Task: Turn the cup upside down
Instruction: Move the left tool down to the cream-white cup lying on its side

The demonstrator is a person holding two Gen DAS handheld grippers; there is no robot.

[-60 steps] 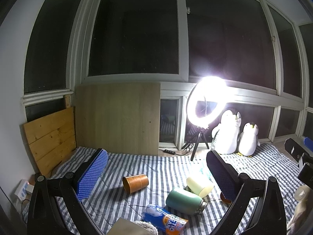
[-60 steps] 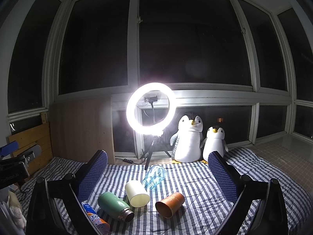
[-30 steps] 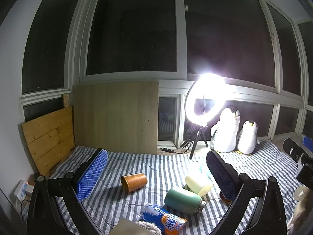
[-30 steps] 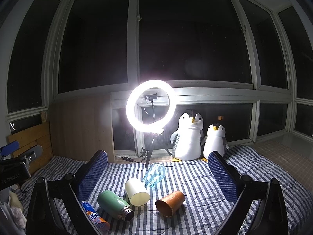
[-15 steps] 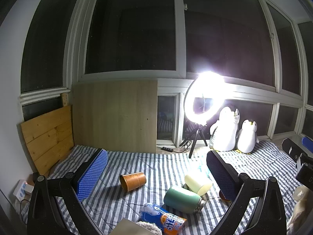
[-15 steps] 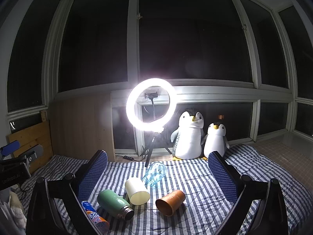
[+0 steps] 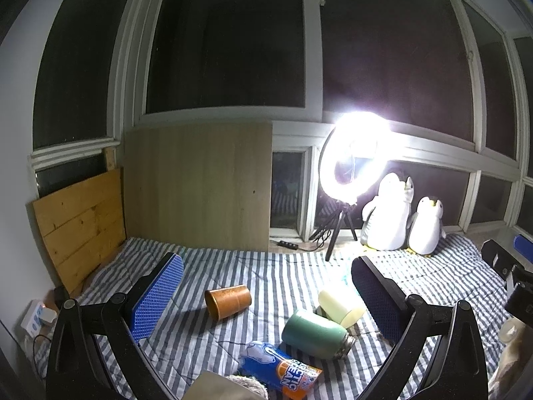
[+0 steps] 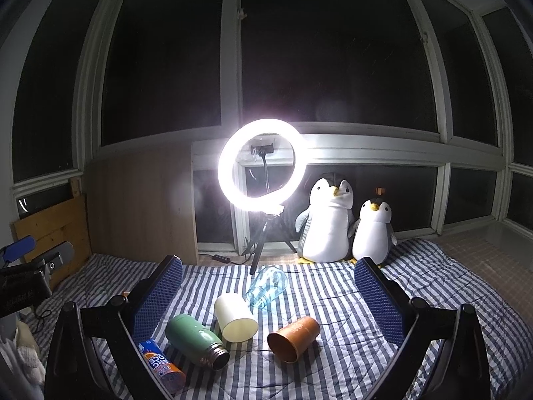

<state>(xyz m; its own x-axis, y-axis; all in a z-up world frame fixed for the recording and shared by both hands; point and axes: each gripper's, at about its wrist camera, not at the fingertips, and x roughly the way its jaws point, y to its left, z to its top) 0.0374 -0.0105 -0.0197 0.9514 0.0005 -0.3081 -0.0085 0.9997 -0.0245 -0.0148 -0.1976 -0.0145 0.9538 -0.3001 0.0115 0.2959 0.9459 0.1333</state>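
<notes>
An orange-brown cup [image 7: 228, 301] lies on its side on the striped bedspread [image 7: 266, 276], mouth toward the left front; it also shows in the right wrist view [image 8: 293, 338]. A cream cup [image 8: 235, 317] lies on its side beside it, also in the left wrist view [image 7: 340, 304]. A clear blue glass cup [image 8: 267, 286] lies on its side farther back. My left gripper [image 7: 266, 288] is open and empty, above and short of the orange cup. My right gripper [image 8: 268, 295] is open and empty, held above the cups.
A green flask [image 8: 196, 341] and a blue-orange snack tube [image 8: 161, 365] lie front left. A lit ring light on a tripod [image 8: 261, 173] and two plush penguins [image 8: 328, 223] stand at the back. Wooden boards [image 7: 196, 186] lean against the left wall.
Both views have drifted slightly; the left gripper's view has shifted a little, moving objects leftward and down. No object on the bed has moved. Both grippers stay open.
</notes>
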